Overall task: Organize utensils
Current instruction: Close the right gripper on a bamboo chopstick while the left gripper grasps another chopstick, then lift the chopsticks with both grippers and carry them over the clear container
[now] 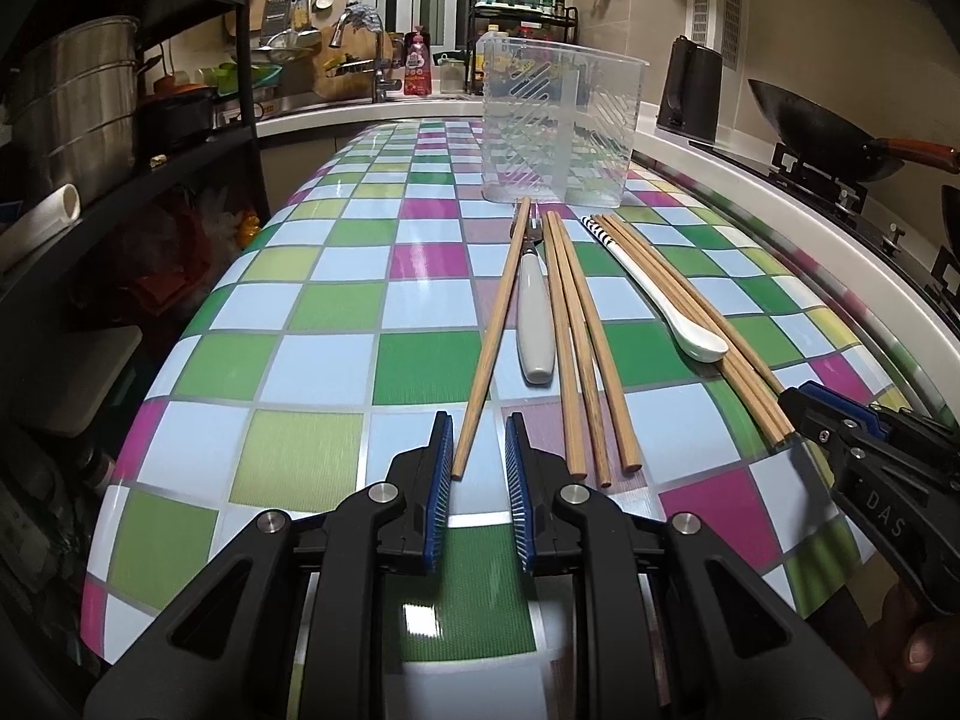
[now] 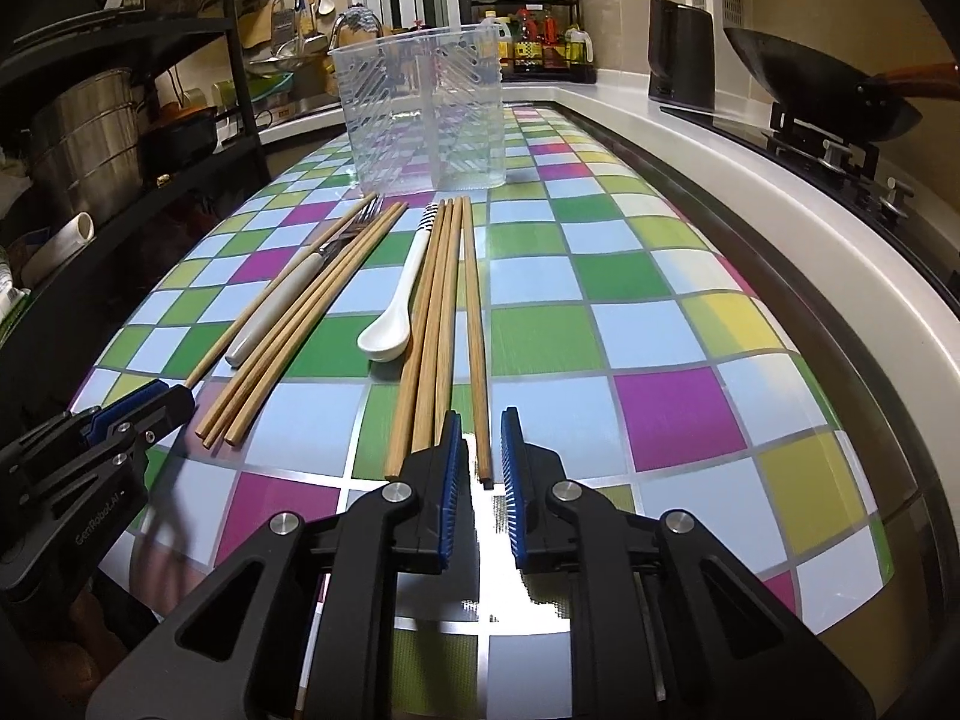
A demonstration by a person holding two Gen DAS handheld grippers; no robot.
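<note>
Several wooden chopsticks lie lengthwise on the checkered table. My left gripper (image 1: 477,441) is open, its jaws either side of the near end of the leftmost chopstick (image 1: 492,336). A fork with a grey-white handle (image 1: 534,324) and three more chopsticks (image 1: 579,348) lie beside it. A white spoon (image 1: 666,300) rests against the right bundle of chopsticks (image 1: 720,330). My right gripper (image 2: 481,441) is open around the near end of the rightmost chopstick (image 2: 474,324), next to the bundle (image 2: 432,324) and the spoon (image 2: 393,312). The clear divided utensil holder (image 1: 561,120) (image 2: 423,108) stands empty beyond.
A black shelf rack with steel pots (image 1: 78,102) stands left of the table (image 1: 312,372). A white counter edge (image 2: 780,252) with a stove and a wok (image 2: 822,84) runs along the right. A sink, a spice rack (image 2: 534,30) and a black appliance (image 2: 681,54) are at the back.
</note>
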